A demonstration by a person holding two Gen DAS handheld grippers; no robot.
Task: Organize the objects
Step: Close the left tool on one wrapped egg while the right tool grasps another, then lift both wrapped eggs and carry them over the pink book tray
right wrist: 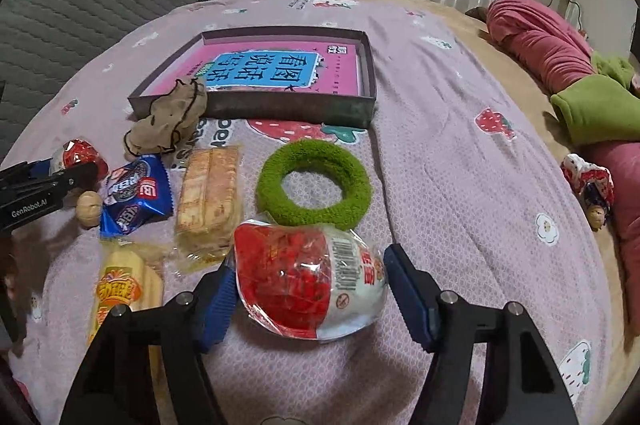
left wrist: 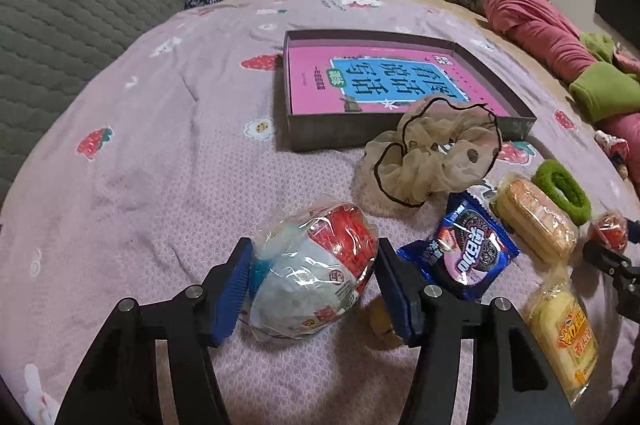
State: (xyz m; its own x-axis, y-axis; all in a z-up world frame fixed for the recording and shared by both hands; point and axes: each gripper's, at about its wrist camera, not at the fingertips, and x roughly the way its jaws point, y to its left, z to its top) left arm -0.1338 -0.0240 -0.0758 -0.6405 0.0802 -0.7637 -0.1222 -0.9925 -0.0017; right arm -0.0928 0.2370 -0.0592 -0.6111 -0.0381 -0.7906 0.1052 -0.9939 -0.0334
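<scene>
On the pink bed, the left gripper [left wrist: 310, 283] squeezes one wrapped egg toy [left wrist: 308, 273] between its blue pads – the right gripper [right wrist: 310, 299] sits around another red-and-white egg toy [right wrist: 310, 283], the left pad touching, the right maybe not.

The left gripper [left wrist: 314, 257] is tilting downward, pinching a wrapped egg [left wrist: 320, 277]. The right gripper [right wrist: 310, 261], tilting likewise, is straddling a second wrapped egg [right wrist: 304, 289], one pad just clear.
</scene>
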